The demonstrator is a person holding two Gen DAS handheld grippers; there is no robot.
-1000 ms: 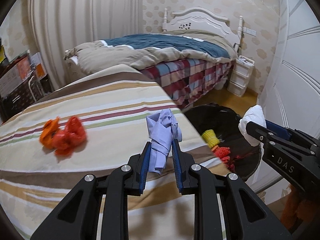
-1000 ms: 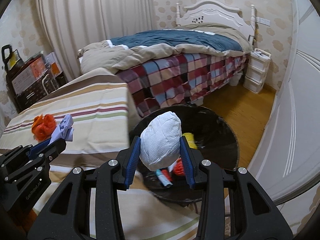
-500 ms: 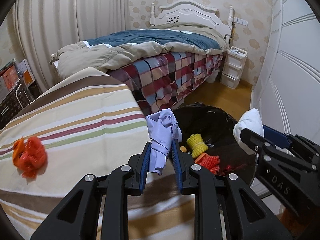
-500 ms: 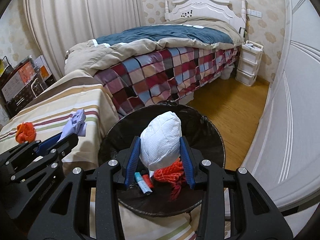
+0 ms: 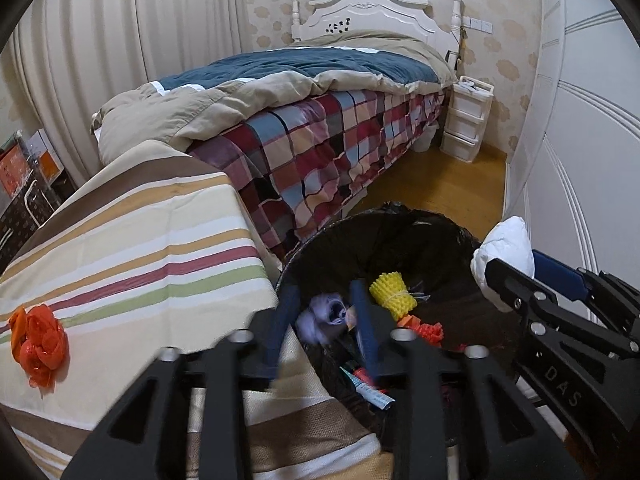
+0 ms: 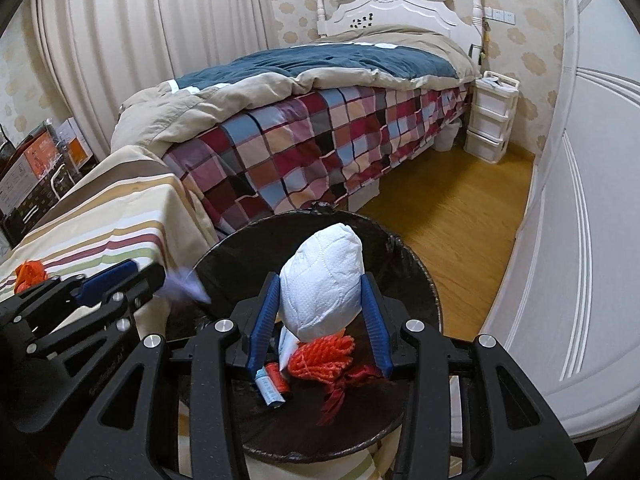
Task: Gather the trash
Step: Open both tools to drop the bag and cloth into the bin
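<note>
- Your left gripper (image 5: 326,316) hung over the black-lined trash bin (image 5: 404,224); its jaws had just been spreading, and the purple paper wad (image 5: 326,312), blurred, sat loose between the pads, above the bin's inside.
- Your right gripper (image 6: 320,300) pinched the white crumpled tissue (image 6: 324,280) between its blue pads, right over the bin.
- Inside the bin lay a yellow foam net (image 5: 392,290), orange netting (image 6: 324,356) and a small tube (image 6: 270,388).
- An orange mesh scrap (image 5: 38,338) lay on the striped cover (image 5: 132,248) beside the bin.
</note>
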